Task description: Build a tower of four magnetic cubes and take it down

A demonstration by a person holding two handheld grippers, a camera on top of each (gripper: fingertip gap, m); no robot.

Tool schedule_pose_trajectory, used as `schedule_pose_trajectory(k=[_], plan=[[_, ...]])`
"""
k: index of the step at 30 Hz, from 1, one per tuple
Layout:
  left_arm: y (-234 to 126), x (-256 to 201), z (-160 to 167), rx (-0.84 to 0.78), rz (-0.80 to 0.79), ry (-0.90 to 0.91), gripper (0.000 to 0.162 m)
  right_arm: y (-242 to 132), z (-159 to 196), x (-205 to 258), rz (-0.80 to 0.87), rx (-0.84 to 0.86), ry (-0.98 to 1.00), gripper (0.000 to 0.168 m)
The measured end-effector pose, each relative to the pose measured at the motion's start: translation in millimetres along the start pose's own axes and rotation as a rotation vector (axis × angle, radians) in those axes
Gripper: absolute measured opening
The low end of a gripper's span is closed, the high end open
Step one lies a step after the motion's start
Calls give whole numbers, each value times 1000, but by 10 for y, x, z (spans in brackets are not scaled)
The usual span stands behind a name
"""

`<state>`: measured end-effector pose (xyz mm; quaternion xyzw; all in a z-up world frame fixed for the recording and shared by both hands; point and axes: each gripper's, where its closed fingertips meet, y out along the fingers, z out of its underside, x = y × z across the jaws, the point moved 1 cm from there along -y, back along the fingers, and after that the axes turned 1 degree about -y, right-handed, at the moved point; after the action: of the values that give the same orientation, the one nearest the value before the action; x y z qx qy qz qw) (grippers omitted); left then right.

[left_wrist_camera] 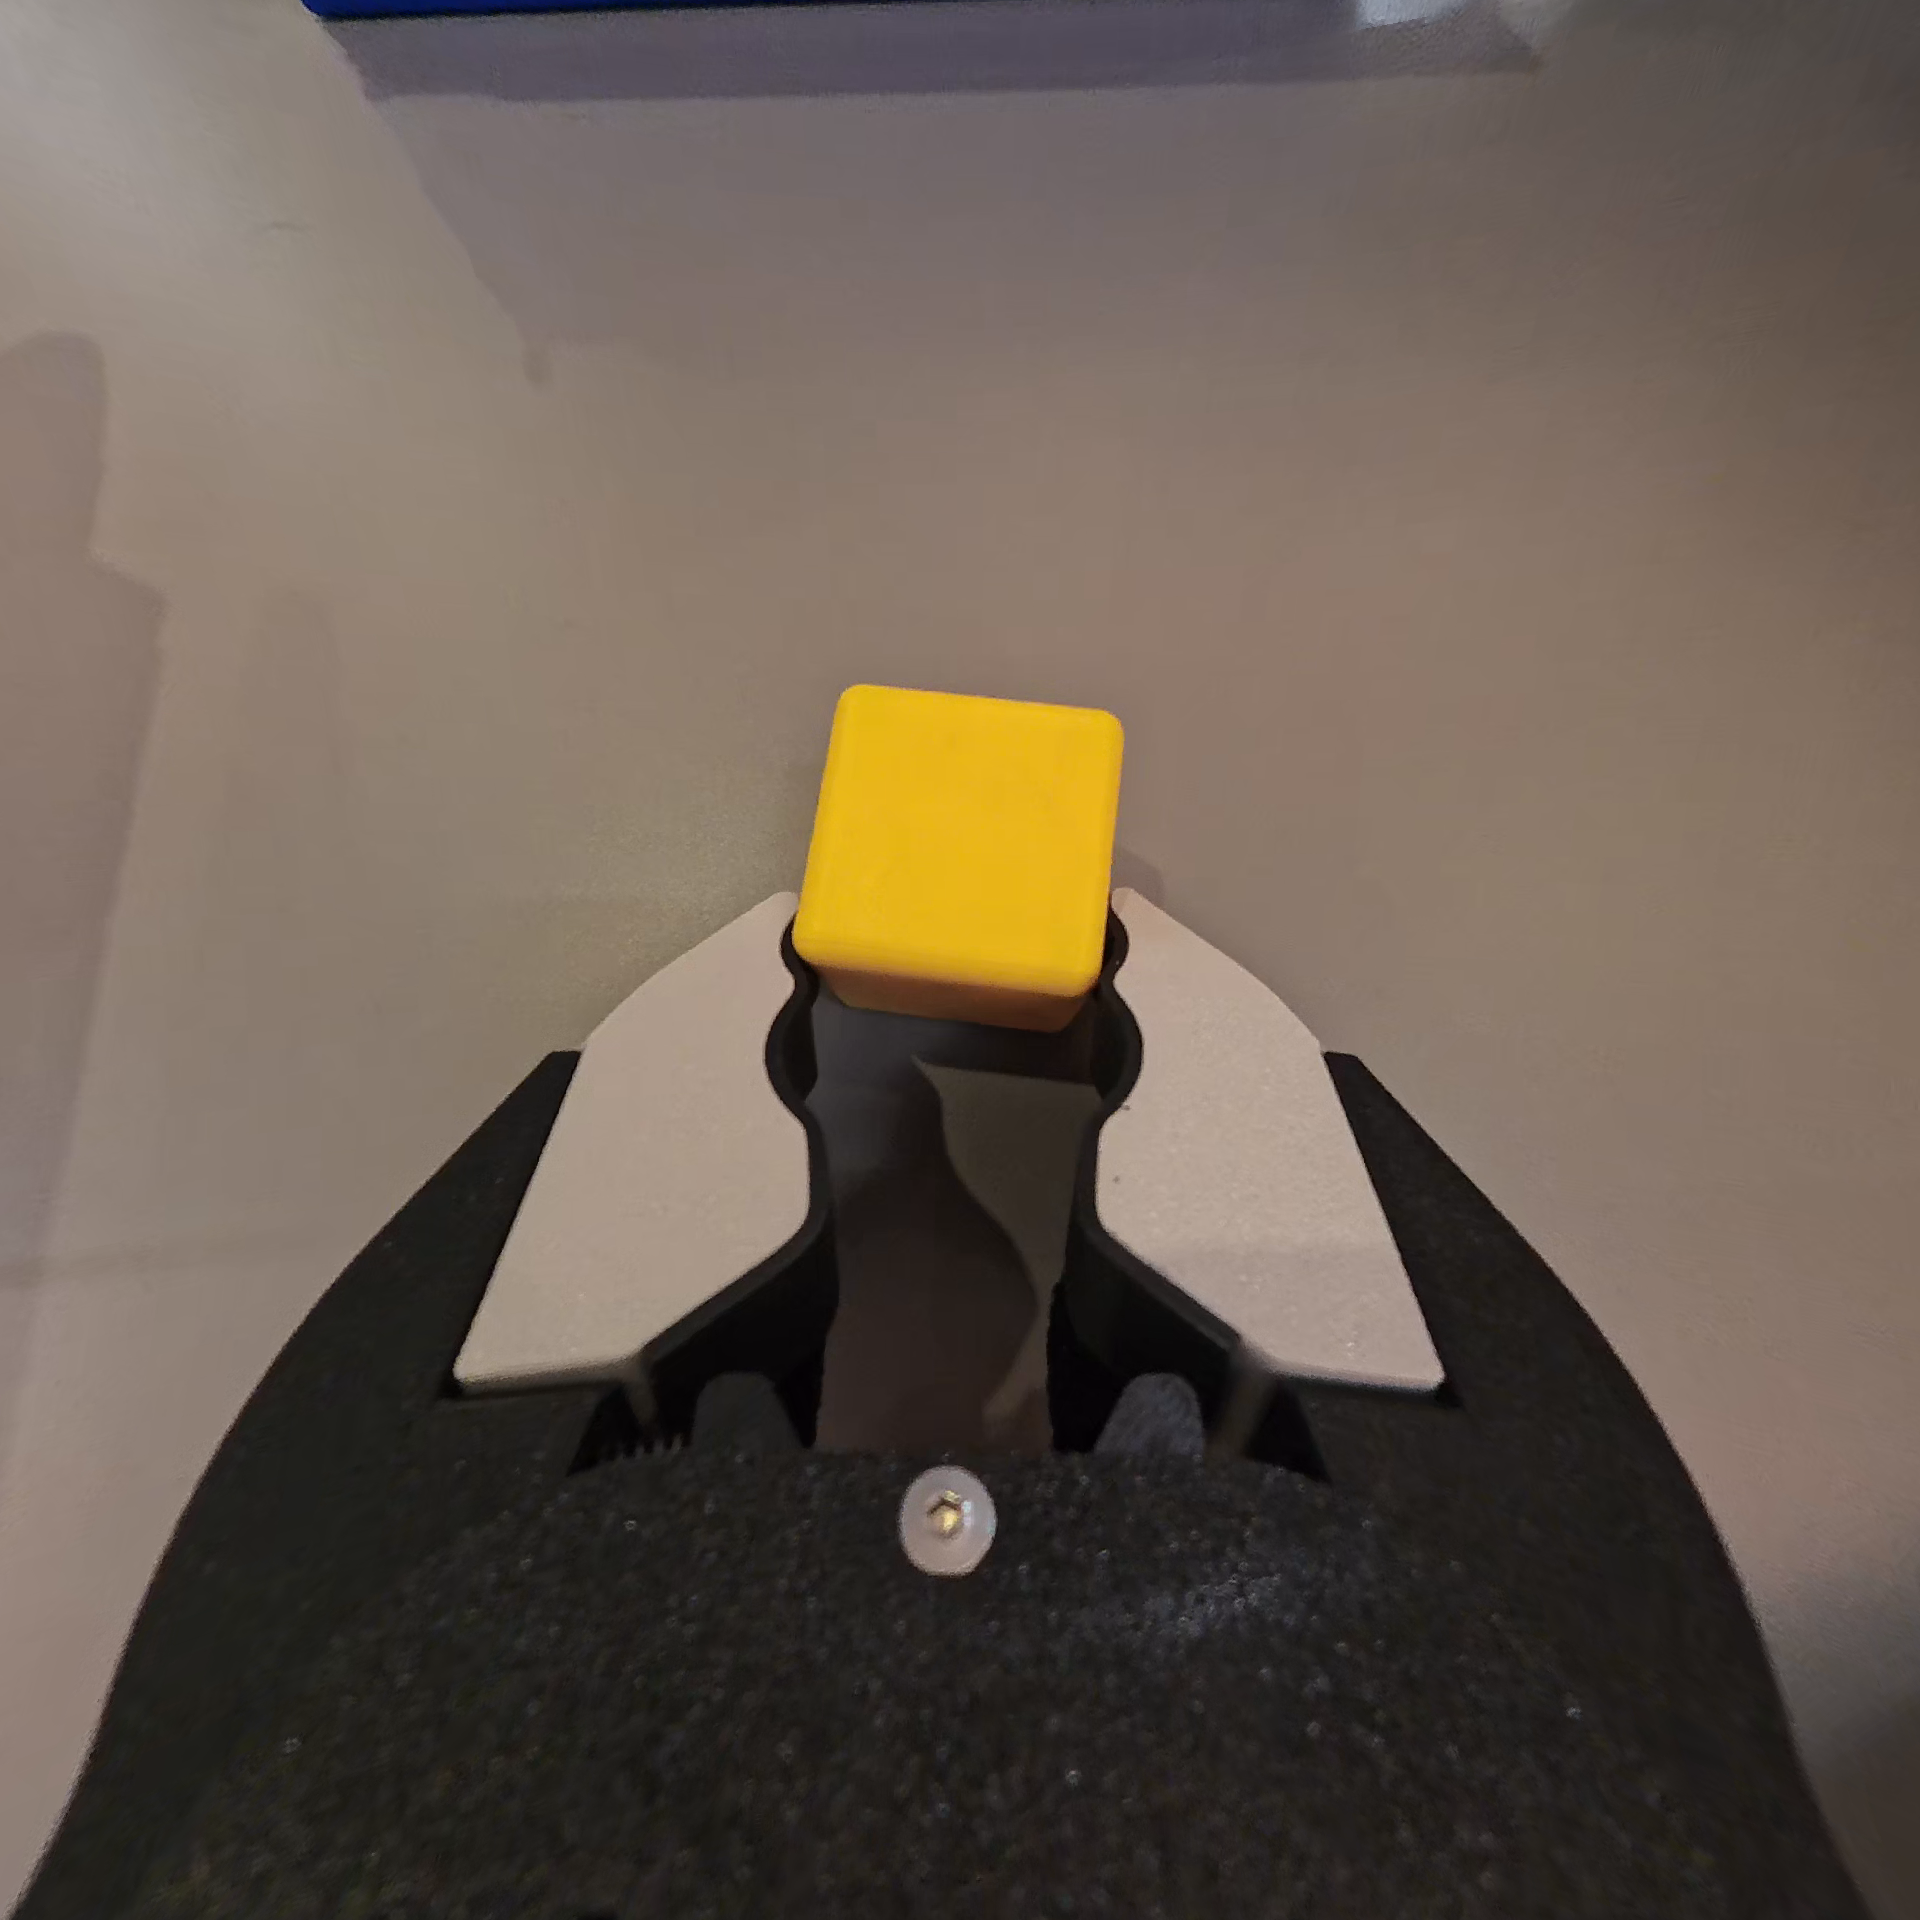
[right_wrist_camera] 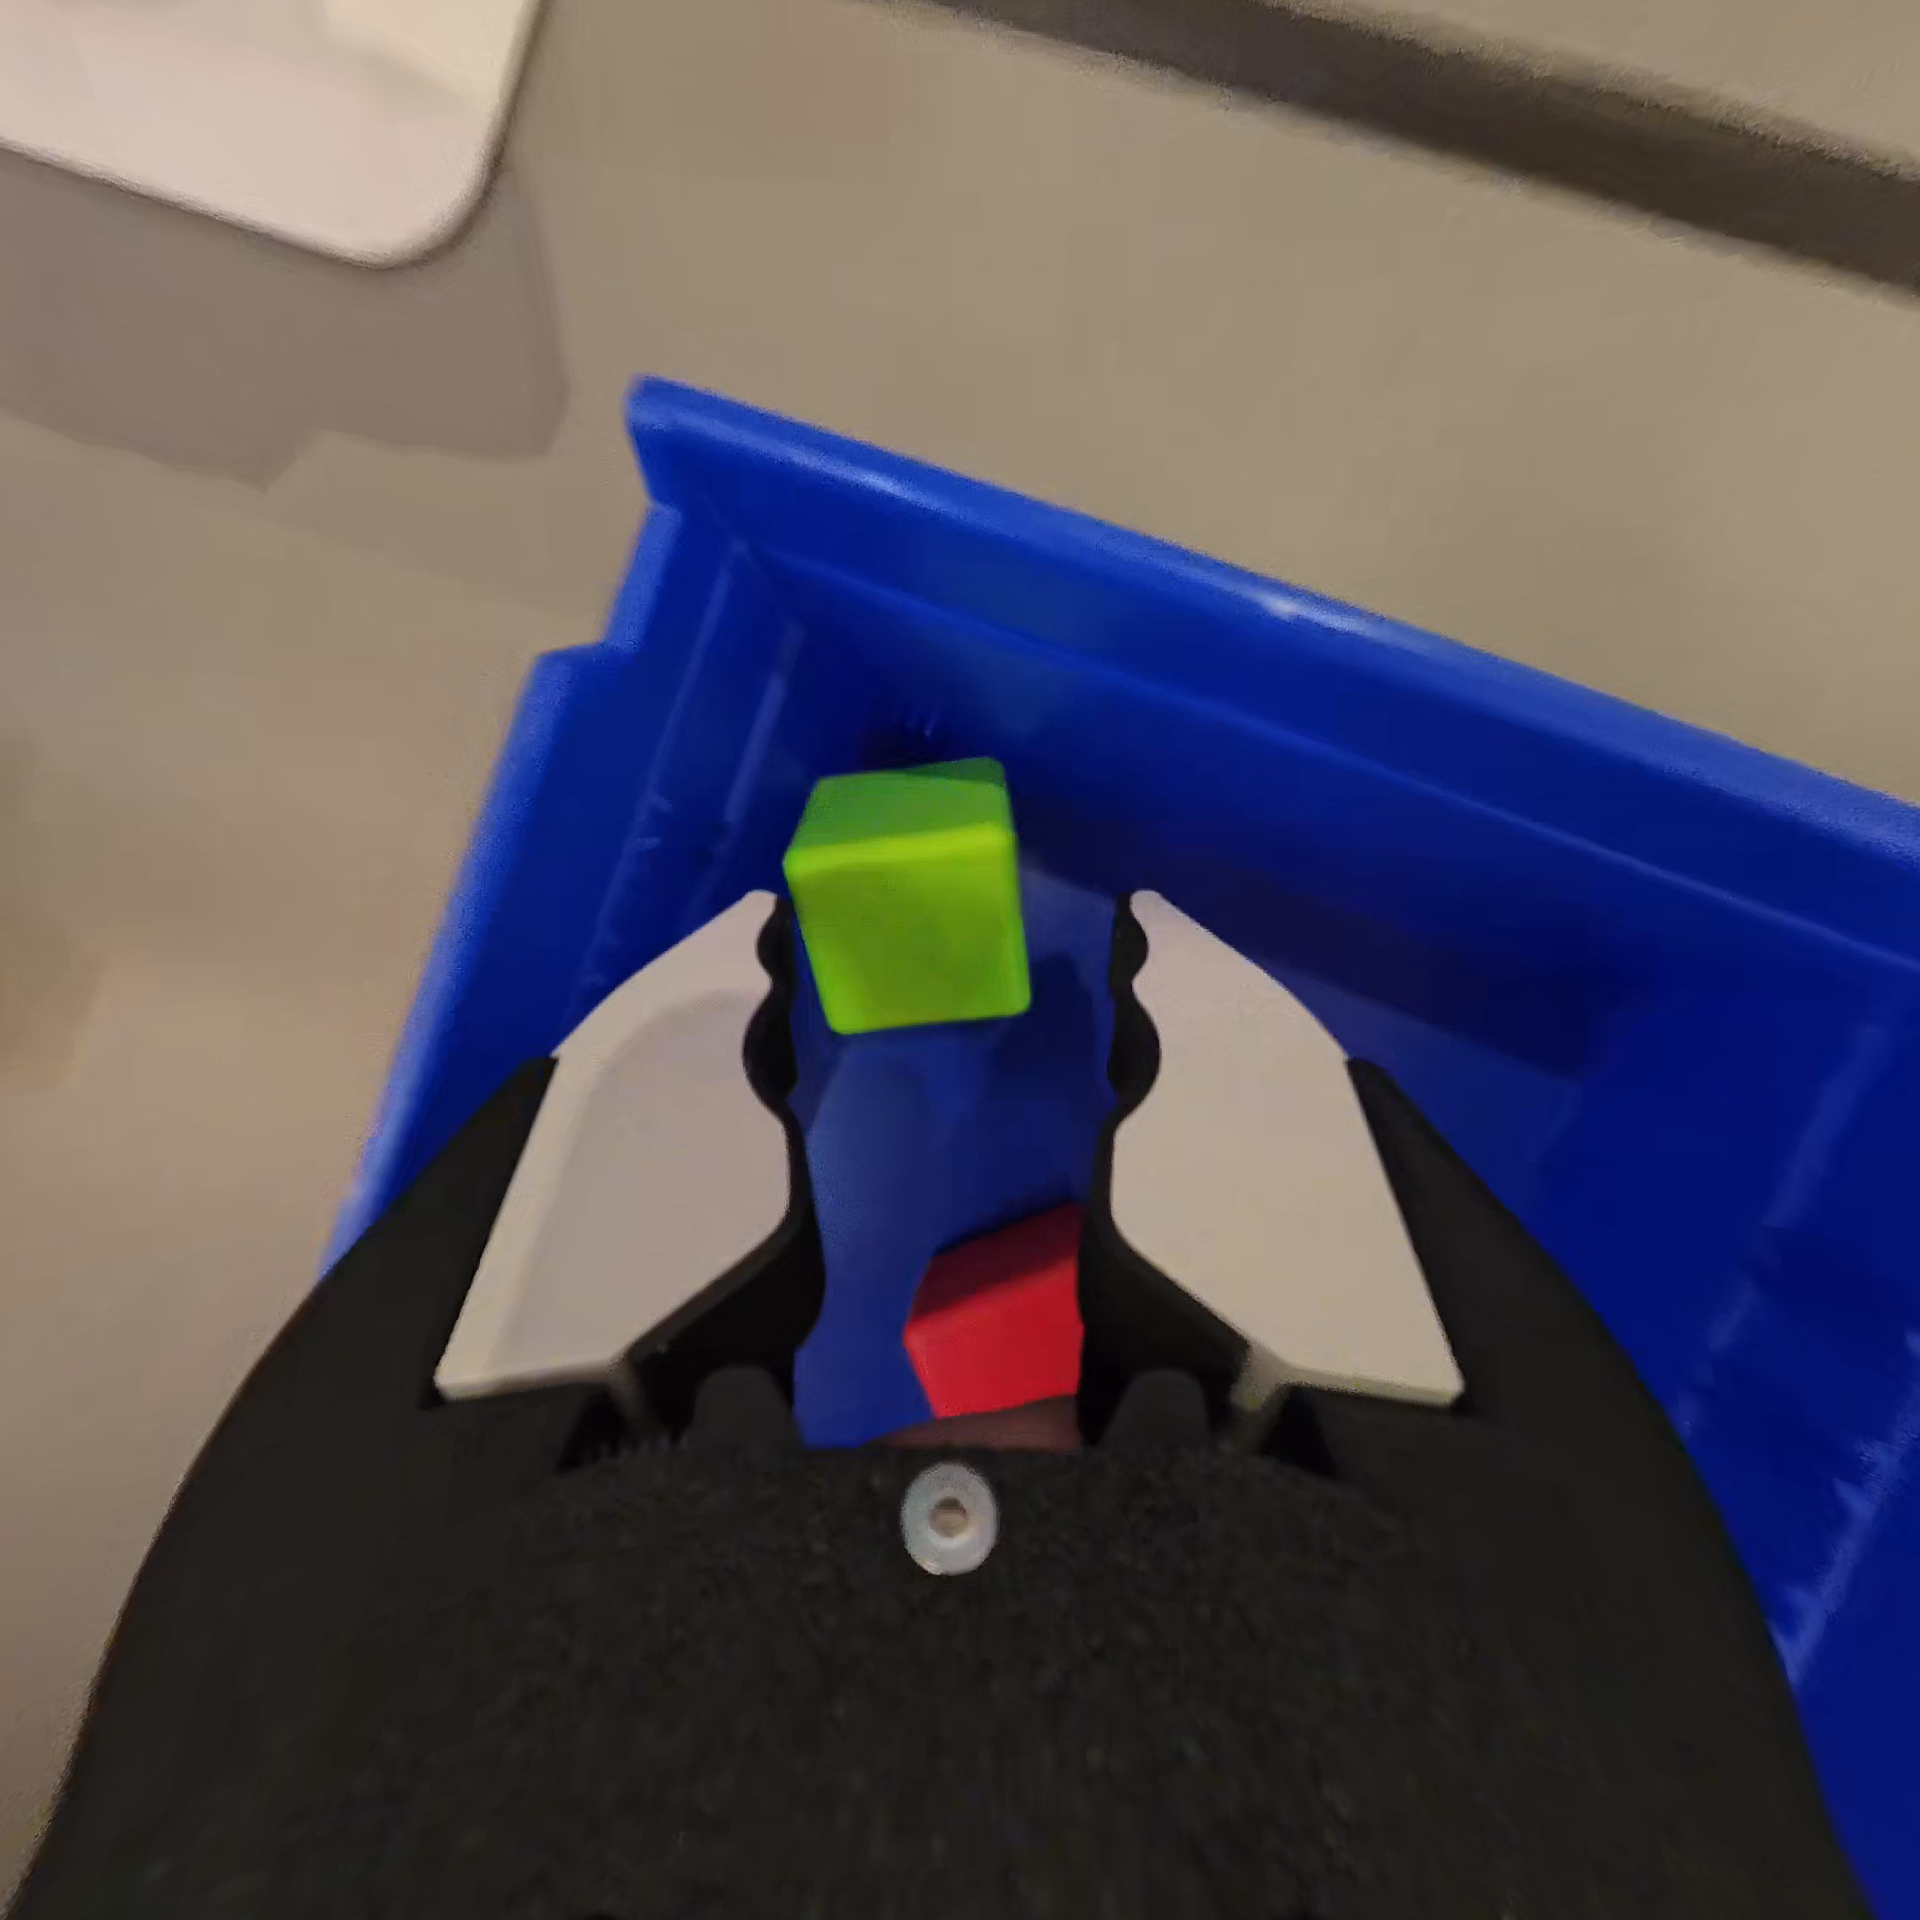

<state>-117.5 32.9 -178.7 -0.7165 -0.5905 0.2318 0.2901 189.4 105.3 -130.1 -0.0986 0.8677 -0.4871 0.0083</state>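
— As seen from the left wrist view, a yellow cube [left_wrist_camera: 961,857] is held clamped at the tips of the left gripper [left_wrist_camera: 954,961], above a pale worktop [left_wrist_camera: 1351,520]. How is it expected to handle?

— It is judged light, rigid and smooth-faced; opposite flat sides are the sound place to be gripped. Magnetic pull may cause a snap sideways near another cube. Whether the cube is resting on the worktop or lifted cannot be told; its underside is hidden.

— And the right wrist view?

— The right gripper [right_wrist_camera: 951,935] is shown with jaws apart, nothing held, inside a blue bin [right_wrist_camera: 1351,727]. A green cube [right_wrist_camera: 909,899] is seen near the bin's far-left corner, beside the left finger; contact cannot be made out. A red cube [right_wrist_camera: 1003,1325] is partly covered by the gripper body. The view is blurred, and a fourth cube is not seen.
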Motion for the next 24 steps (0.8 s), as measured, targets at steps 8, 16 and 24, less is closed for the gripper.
schedule_pose_trajectory(k=[8, 16, 24], plan=[[18, 10, -14, 1, -17, -9, 50, -1702, 203, 810, -133, -739, 38, 59], [24, 9, -12, 4, -41, -6, 50, -1389, 1470, 2343, -346, -921, -49, 53], [16, -8, -7, 4, -69, -7, 62, -1245, 1592, 2531, -420, -902, -69, 48]])
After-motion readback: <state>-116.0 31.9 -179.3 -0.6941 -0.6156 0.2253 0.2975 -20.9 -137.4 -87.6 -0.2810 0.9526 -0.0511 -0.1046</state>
